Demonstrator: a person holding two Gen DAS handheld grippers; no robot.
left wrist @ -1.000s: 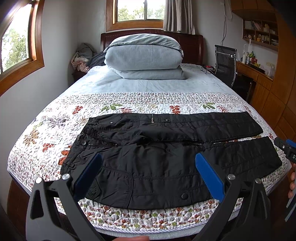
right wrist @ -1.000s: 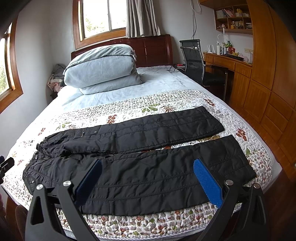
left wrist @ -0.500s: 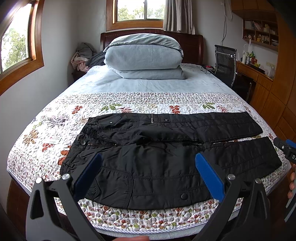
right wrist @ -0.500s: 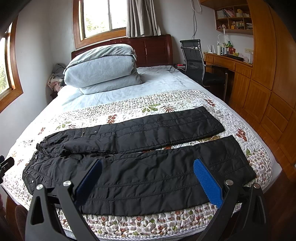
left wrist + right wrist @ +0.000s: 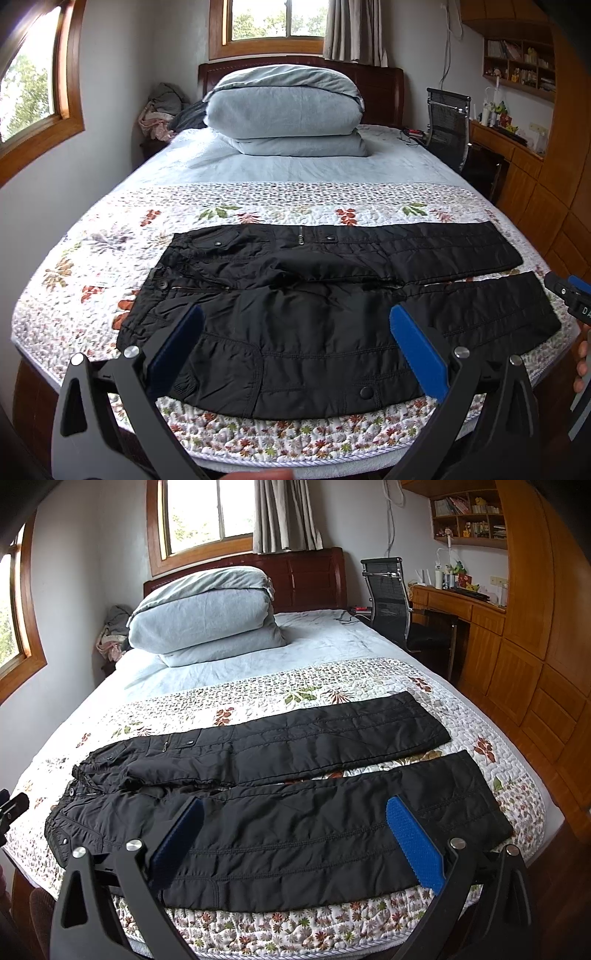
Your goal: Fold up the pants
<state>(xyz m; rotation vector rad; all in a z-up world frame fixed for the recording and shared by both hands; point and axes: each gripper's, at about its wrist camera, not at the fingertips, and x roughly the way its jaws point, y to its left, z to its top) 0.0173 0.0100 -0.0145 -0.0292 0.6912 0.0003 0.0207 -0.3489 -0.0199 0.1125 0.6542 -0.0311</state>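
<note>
Black padded pants [image 5: 325, 306] [image 5: 280, 812] lie spread flat across the foot of the bed, waist to the left, both legs running right with a narrow gap between them. My left gripper [image 5: 295, 343] hangs open above the near edge, over the waist and hip part, touching nothing. My right gripper [image 5: 295, 834] is open too, held above the near leg. The tip of the right gripper [image 5: 570, 295] shows at the right edge of the left wrist view, and the tip of the left gripper [image 5: 11, 808] at the left edge of the right wrist view.
A floral quilt [image 5: 258, 206] [image 5: 332, 679] covers the bed's near half. Folded grey-blue bedding [image 5: 284, 110] [image 5: 207, 616] is stacked at the headboard. An office chair [image 5: 391, 598], a wooden desk [image 5: 465, 609] and cabinets [image 5: 535, 664] stand to the right.
</note>
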